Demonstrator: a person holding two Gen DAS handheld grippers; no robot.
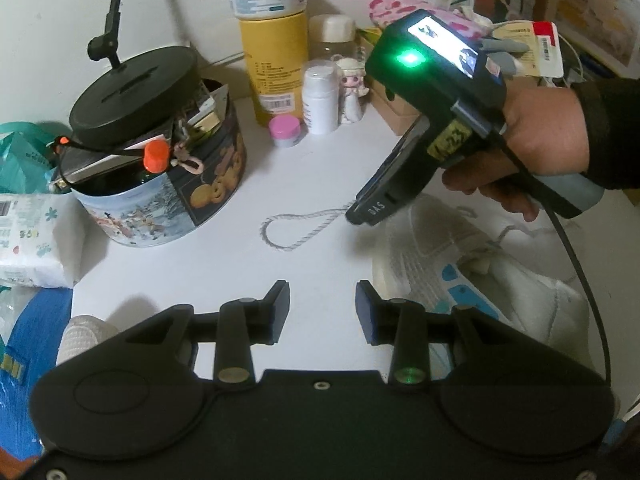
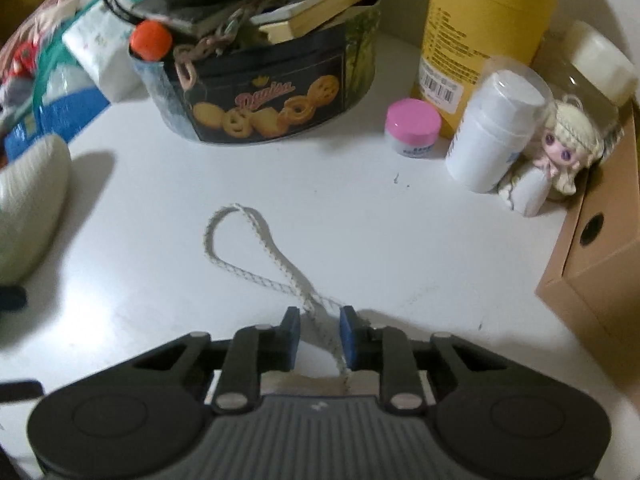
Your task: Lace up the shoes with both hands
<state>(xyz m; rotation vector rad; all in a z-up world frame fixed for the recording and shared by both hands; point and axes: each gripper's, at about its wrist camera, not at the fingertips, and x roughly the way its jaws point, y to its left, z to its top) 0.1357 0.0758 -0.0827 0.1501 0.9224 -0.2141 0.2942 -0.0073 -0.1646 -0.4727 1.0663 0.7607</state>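
A white surface (image 2: 280, 208) is seen, crowded along its far edge. A round cookie tin (image 2: 264, 92), stuffed with oddments, is stood upon it. Beside the tin a tall yellow canister (image 2: 480, 28), a small pink-lidded jar (image 2: 414, 128), a white pump bottle (image 2: 492, 136) and a little blonde doll (image 2: 560, 148) are set close together, with a brown cardboard box (image 2: 592, 264) just beside the doll. A looped white shoelace (image 2: 240, 240) is laid across the bare middle, and a white shoe (image 1: 460, 264) is rested nearby.

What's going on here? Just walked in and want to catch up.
A person holds a gripper in each hand. The right gripper straddles the lace looped on the table, jaws not yet pressing it. The left gripper hovers open and empty beside the shoe.
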